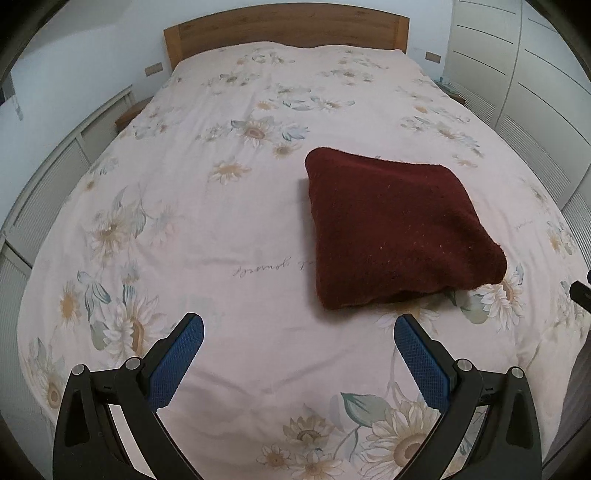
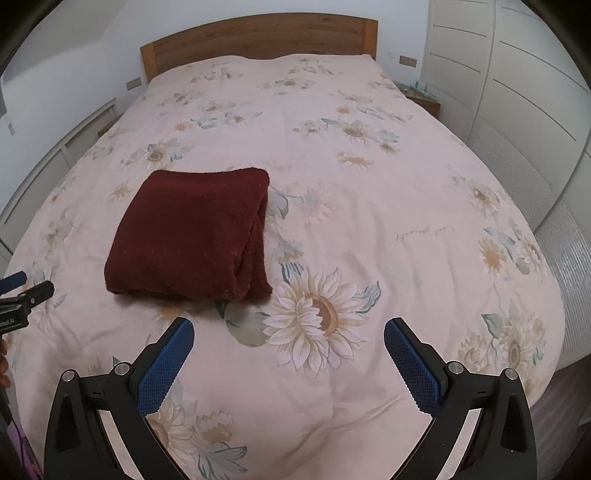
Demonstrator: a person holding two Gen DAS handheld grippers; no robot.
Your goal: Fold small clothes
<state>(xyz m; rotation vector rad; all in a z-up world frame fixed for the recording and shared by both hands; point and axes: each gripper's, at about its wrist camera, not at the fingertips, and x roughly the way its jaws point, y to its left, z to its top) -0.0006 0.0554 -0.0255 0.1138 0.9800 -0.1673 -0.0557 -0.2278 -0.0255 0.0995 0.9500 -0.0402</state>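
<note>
Both grippers, left gripper [image 1: 299, 328] and right gripper [image 2: 289, 330], gape empty; one folded maroon garment [image 2: 192, 232] lies on bed [image 2: 369, 221].

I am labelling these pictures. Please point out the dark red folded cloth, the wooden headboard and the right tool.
dark red folded cloth [image 2: 188, 232]: right wrist view, middle of its top face.
wooden headboard [image 1: 286, 31]: left wrist view, middle of the board.
right tool [image 2: 289, 334]: right wrist view, midway between its blue fingertips.
</note>
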